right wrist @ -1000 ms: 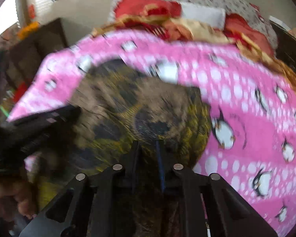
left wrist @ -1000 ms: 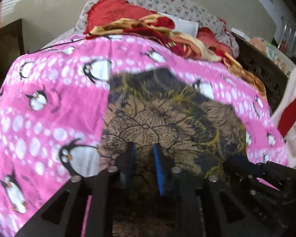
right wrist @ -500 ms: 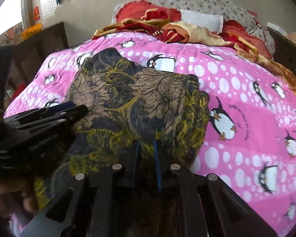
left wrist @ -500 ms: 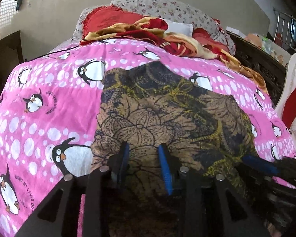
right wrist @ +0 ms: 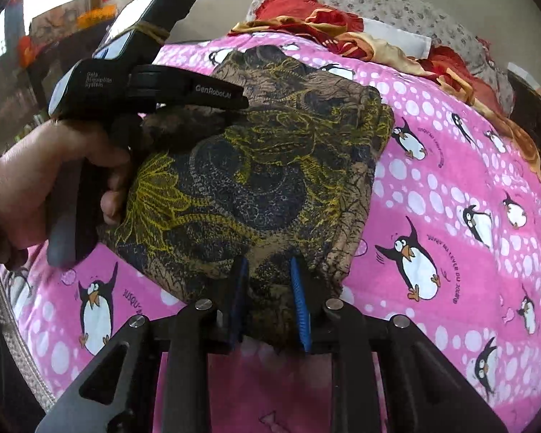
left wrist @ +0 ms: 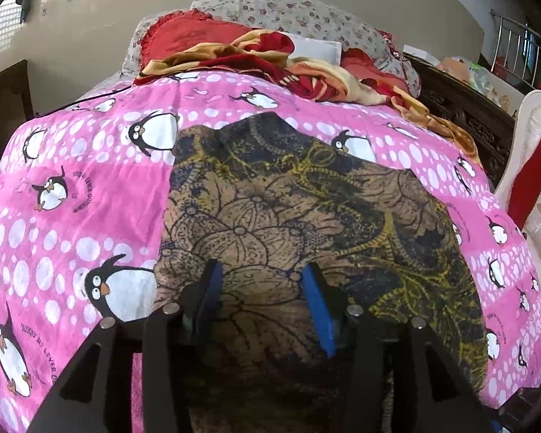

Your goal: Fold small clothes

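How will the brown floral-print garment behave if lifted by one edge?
The brown floral-print garment likely droops limply: its folded layers sag with soft wrinkles. It probably unfolds, since nothing pins the layers. It looks thin and light on the pink penguin bedspread.

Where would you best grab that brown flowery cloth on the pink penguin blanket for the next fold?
Probably by its near edge, coming from the front. The brown patterned cloth lies flat on the pink blanket, so only its thin rim can be pinched. The right gripper already straddles that edge, its jaws opening.
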A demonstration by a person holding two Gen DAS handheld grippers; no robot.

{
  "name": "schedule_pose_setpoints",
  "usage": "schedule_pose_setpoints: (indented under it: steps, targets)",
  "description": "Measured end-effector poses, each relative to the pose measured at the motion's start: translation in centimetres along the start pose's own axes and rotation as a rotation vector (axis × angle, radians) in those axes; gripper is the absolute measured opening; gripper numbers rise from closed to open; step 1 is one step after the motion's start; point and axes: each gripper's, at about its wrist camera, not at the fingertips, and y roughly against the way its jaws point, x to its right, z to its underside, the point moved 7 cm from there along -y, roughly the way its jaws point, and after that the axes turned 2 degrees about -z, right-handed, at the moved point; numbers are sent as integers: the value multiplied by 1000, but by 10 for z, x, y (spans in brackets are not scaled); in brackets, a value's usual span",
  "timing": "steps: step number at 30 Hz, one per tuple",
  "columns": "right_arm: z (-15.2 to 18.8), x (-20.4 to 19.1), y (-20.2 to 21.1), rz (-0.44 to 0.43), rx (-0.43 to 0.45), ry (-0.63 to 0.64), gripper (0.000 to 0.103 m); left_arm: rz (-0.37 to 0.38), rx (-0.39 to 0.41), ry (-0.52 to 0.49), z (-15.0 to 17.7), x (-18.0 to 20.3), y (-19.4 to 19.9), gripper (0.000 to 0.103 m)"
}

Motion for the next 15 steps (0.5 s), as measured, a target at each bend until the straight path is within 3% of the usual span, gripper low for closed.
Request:
schedule_pose_setpoints:
  steps: [6, 8, 9, 13, 15]
  targets:
    - [1, -3, 3, 28, 19, 23, 11, 61, -95, -44, 1, 10, 16, 75]
    - [0, -4, 4, 31, -5, 13, 13, 78, -96, -35, 5, 10, 34, 96]
    - [0, -4, 5, 19, -20, 6, 14, 41, -89, -41, 8, 9, 50, 102]
    - [3, 0, 31, -13, -54, -42, 14, -48, -49, -102, 26, 14, 99, 103]
    - [12, 5, 45, 49, -93, -47, 14, -81, -43, -119, 39, 19, 120, 103]
